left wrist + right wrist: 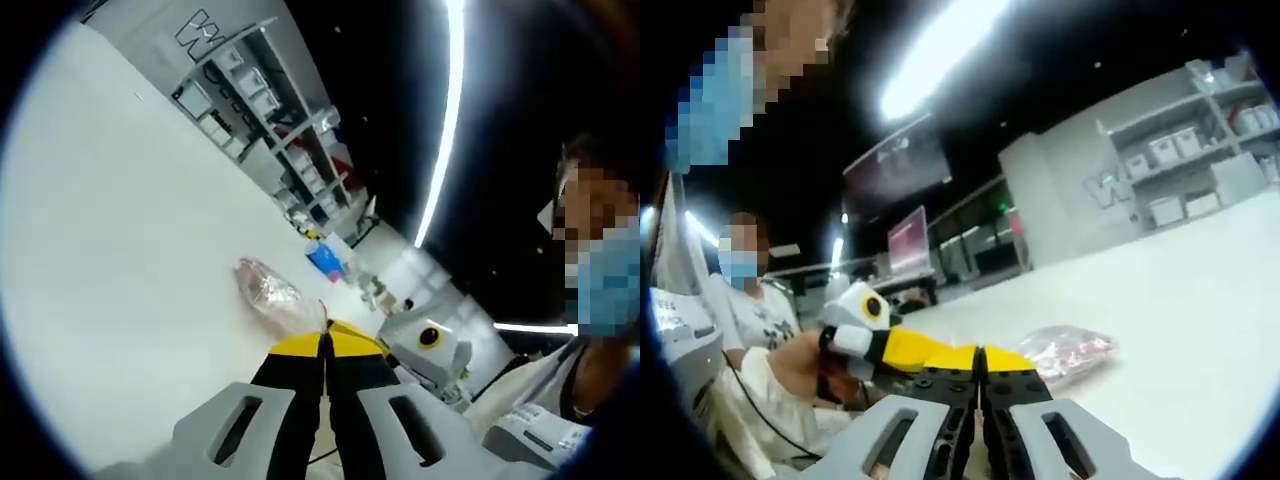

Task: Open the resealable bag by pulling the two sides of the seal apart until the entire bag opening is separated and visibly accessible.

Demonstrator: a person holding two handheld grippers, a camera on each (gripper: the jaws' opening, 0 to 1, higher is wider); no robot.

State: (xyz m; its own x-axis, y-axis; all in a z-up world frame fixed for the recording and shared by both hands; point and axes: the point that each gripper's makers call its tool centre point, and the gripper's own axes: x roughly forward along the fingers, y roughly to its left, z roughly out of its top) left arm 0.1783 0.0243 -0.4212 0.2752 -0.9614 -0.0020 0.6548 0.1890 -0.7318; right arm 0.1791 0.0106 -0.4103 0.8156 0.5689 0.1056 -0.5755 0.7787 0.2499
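Note:
The resealable bag is clear plastic with reddish contents and lies on the white table. One end of it runs up to the yellow tips of my left gripper, whose jaws are pressed together on that edge. In the right gripper view the bag lies just right of my right gripper, also shut, with the bag's near edge going in at its tips. The left gripper comes in from the left and its yellow tips meet the right one's. The right gripper's white body sits close beside the left jaws.
Shelves with white bins line the far wall. A blue item and small objects stand on the table beyond the bag. A seated person in a mask is at the left, and a person's hand holds the left gripper.

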